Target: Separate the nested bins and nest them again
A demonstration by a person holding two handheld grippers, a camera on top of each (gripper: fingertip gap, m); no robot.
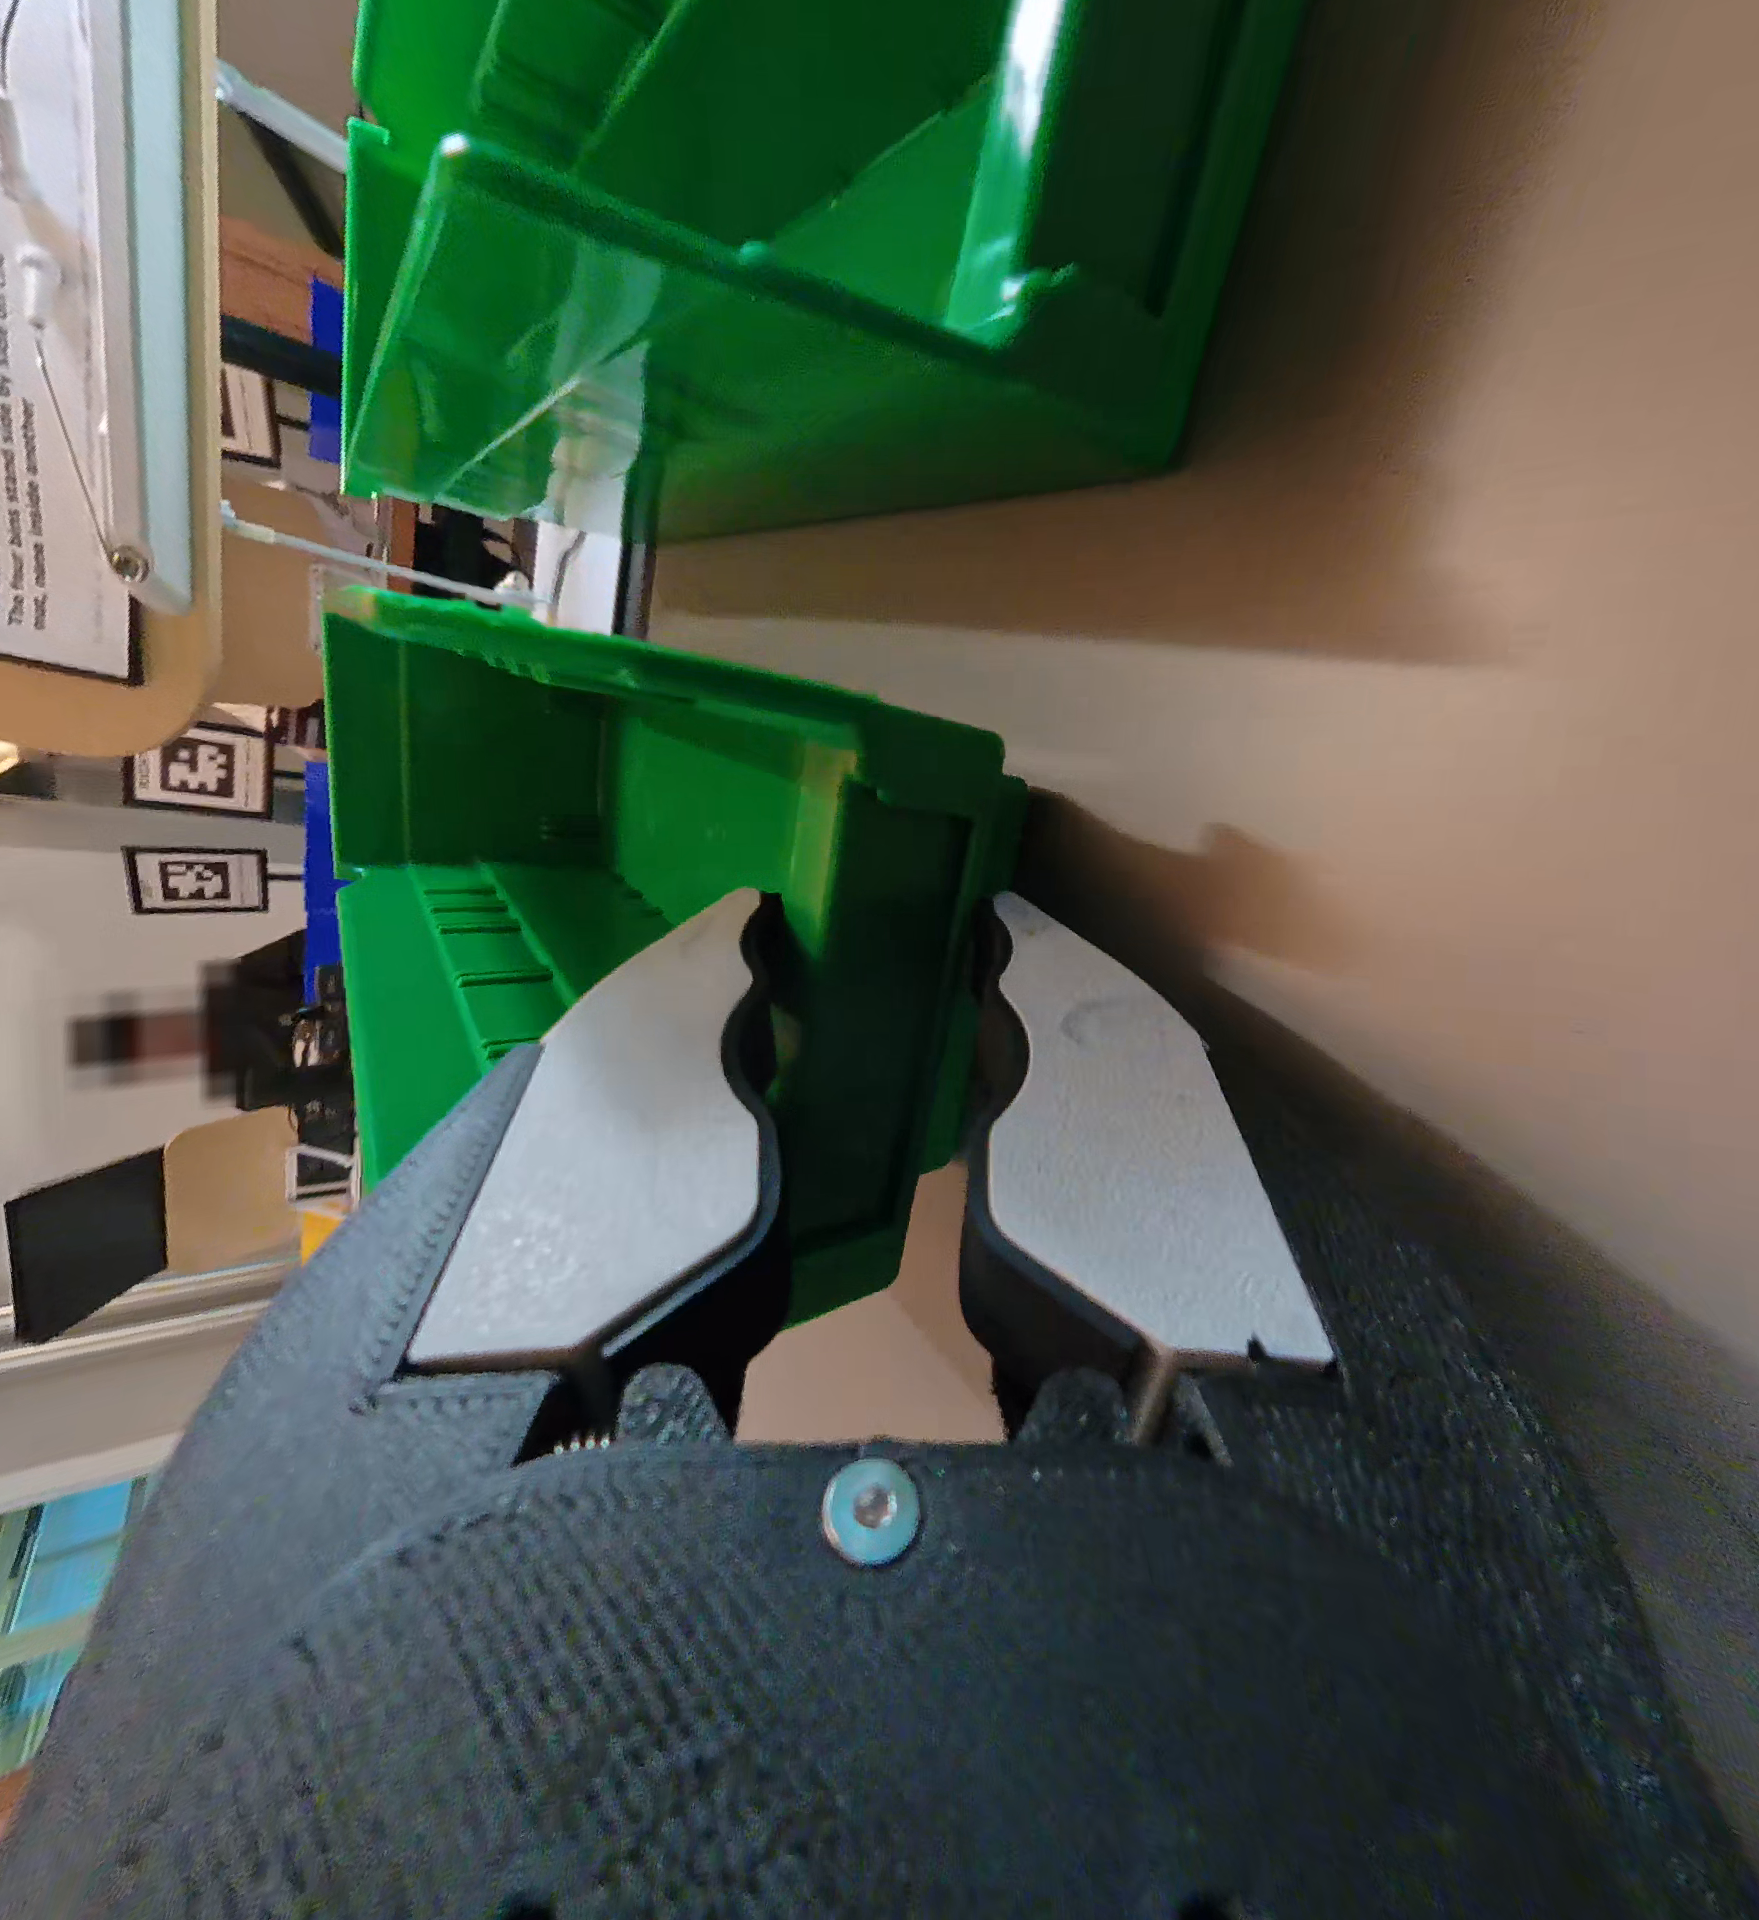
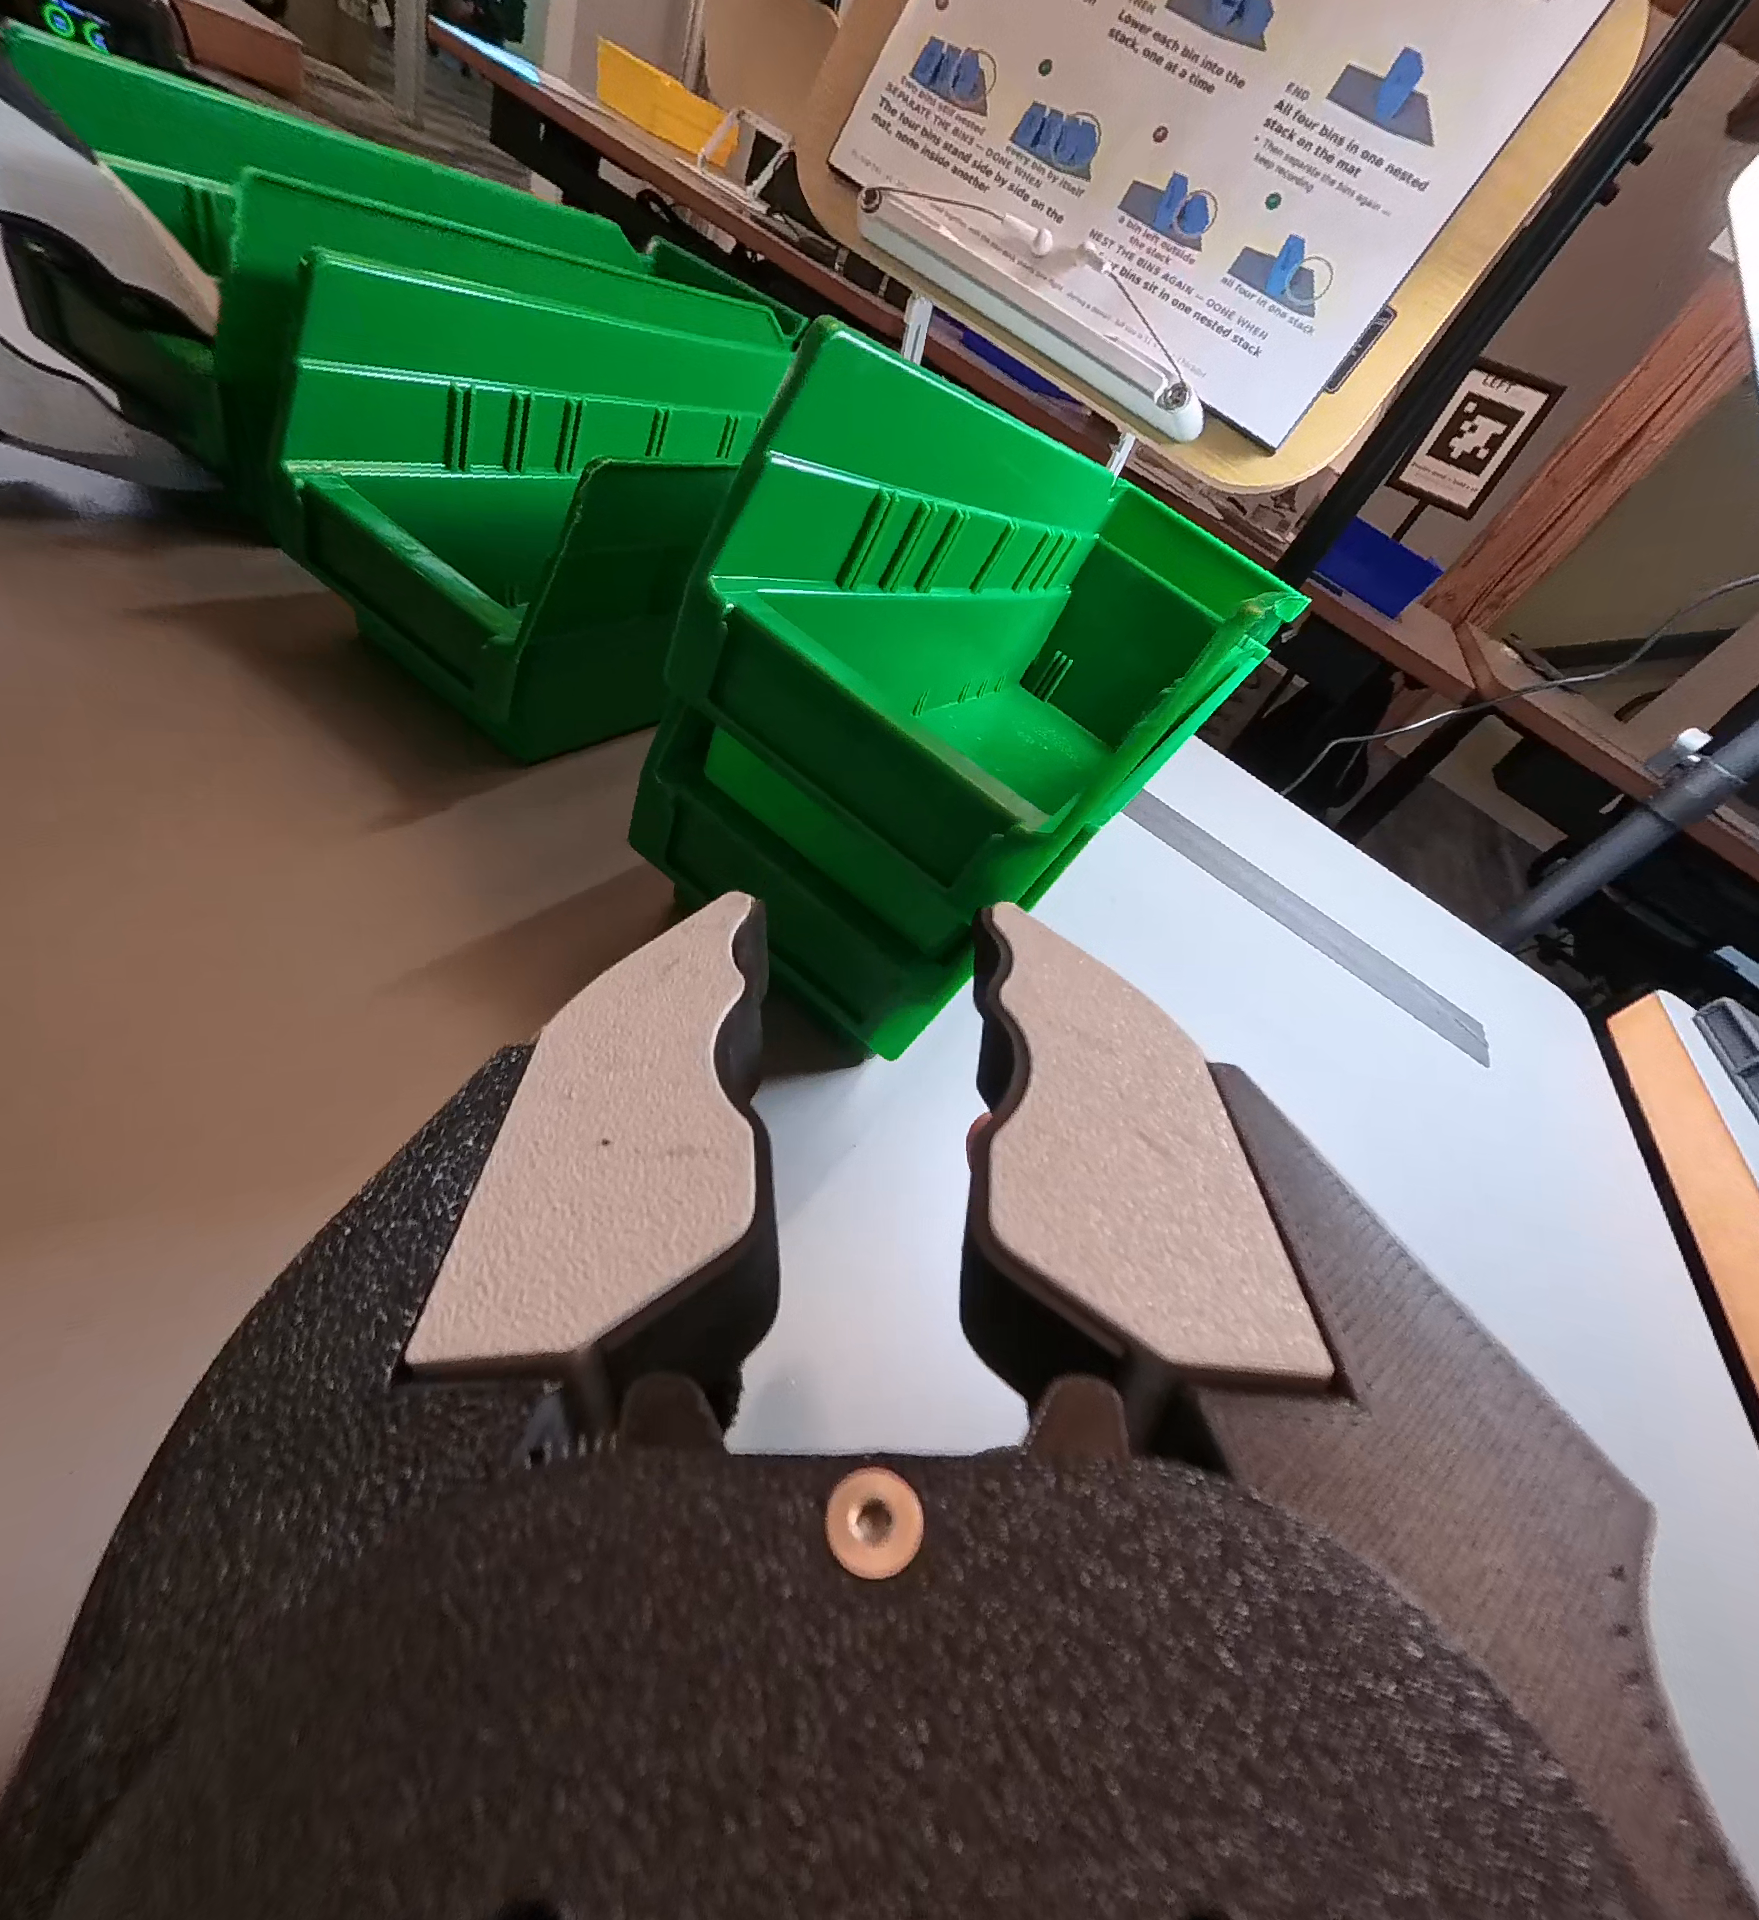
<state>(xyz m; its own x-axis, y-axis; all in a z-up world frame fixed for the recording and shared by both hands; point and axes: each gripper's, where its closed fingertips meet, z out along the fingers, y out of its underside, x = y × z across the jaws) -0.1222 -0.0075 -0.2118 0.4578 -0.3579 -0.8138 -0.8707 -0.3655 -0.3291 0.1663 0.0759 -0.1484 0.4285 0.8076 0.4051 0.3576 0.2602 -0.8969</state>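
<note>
Several green plastic bins stand in a row on a tan mat (image 2: 231,831). My left gripper (image 1: 875,925) is turned on its side and shut on the front wall of one green bin (image 1: 698,810), with one finger inside and one outside. It also shows in the right wrist view (image 2: 44,312) at the row's far left end. My right gripper (image 2: 870,925) is shut on the front corner of the bottom bin of a nested stack (image 2: 906,727) at the row's right end. A single bin (image 2: 501,540) stands between the two. More bins (image 1: 854,364) lie beyond the held one.
The stack sits where the mat meets a grey table top (image 2: 1270,1039). A picture instruction board (image 2: 1166,208) on a stand rises behind the bins. It also shows in the left wrist view (image 1: 44,312). A black pole (image 2: 1477,312) and other tables lie behind. Spacing between my two grippers at the tips: around 30 cm.
</note>
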